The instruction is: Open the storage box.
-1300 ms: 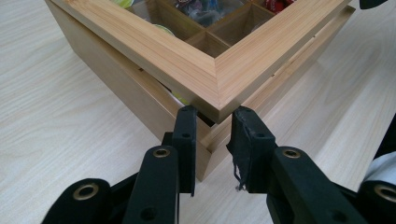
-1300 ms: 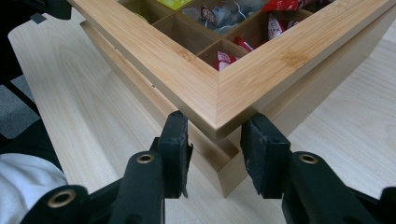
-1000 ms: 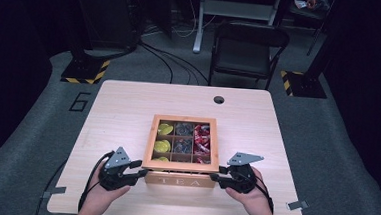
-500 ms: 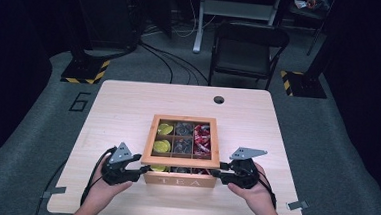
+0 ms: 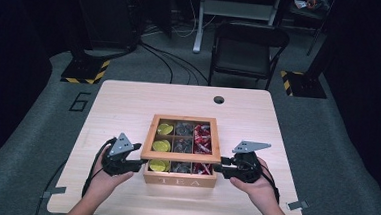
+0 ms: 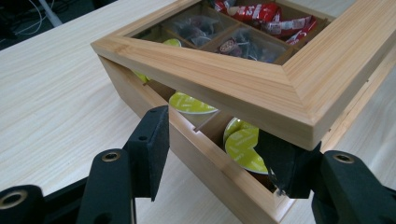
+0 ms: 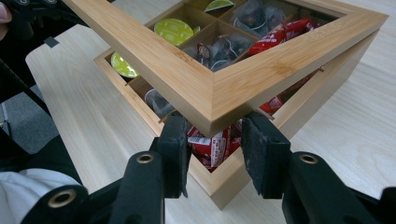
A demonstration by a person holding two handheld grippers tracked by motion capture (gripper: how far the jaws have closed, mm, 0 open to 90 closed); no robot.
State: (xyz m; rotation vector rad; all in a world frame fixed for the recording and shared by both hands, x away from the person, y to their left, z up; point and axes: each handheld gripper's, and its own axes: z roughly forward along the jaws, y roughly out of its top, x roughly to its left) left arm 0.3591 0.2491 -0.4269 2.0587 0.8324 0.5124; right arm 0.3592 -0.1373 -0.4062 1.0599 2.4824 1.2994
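We see a pale wooden counter (image 5: 128, 108) with a round cable hole (image 5: 219, 99) near its far edge. Behind it stands a black folding chair (image 5: 247, 48) on grey carpet (image 5: 32, 128). Two yellow-and-black striped blocks (image 5: 85, 71) lie on the floor, one to either side. Dark cables (image 5: 166, 61) run across the carpet, and a number six (image 5: 80, 102) is marked just beside the counter's left edge.

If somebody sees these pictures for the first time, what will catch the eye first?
First the wooden tea box at the near middle of the table, its framed lid lifted a little at the front. Green capsules fill its left compartments and red sachets its right ones. The left gripper and the right gripper flank its front corners under the lid; the left jaws have just been opening.
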